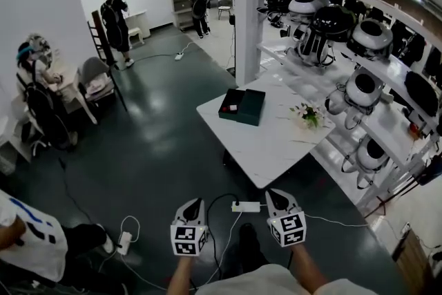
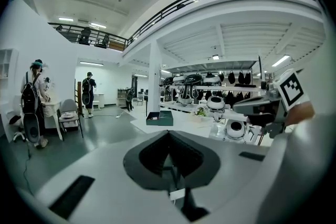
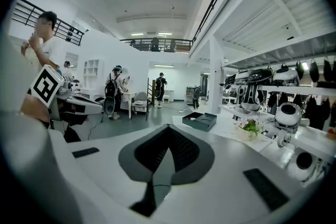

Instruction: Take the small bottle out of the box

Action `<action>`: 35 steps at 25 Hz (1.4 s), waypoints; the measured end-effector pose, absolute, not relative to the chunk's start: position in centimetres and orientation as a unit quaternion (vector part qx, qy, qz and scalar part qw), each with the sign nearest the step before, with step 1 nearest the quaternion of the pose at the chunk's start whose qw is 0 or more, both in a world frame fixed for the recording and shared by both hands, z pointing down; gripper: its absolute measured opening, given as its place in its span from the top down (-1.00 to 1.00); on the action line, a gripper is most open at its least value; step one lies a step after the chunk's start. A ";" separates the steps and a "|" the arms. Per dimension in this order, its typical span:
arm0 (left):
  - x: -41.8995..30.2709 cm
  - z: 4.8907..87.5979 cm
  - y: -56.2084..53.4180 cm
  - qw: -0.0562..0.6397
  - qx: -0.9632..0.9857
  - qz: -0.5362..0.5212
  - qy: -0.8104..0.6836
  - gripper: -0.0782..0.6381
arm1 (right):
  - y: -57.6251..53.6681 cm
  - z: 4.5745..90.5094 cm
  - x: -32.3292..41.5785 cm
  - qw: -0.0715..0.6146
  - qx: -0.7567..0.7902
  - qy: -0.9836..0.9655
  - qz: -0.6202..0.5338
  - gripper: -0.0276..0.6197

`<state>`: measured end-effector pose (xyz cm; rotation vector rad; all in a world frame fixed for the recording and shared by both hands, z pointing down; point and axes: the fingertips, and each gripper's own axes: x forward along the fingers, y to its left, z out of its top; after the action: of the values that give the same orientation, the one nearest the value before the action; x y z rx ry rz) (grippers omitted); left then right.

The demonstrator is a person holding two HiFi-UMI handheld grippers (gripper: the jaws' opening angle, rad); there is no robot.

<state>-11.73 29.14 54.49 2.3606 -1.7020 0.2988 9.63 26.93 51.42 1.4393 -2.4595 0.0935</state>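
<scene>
A white table (image 1: 269,141) filled the frame's centre, with the open dark box (image 1: 243,106) at its upper left. At the bottom edge, the left gripper (image 1: 196,204) and the right gripper (image 1: 274,196) were pressed together, empty. The small bottle (image 1: 232,108) was a speck inside the box.

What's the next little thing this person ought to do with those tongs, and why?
Probably walk up to the white table: the open box sits on it, while the left tongs and right tongs are shut, empty and well short of its edge.
</scene>
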 end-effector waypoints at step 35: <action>-7.8 55.6 -7.0 0.122 0.767 0.112 -0.620 0.73 | -12.0 53.9 11.4 0.152 0.433 -0.887 0.047 0.85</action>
<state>-7.76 -6.98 55.65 2.2394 -1.8095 0.3268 11.43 -12.01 53.85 1.2419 -2.5464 0.1336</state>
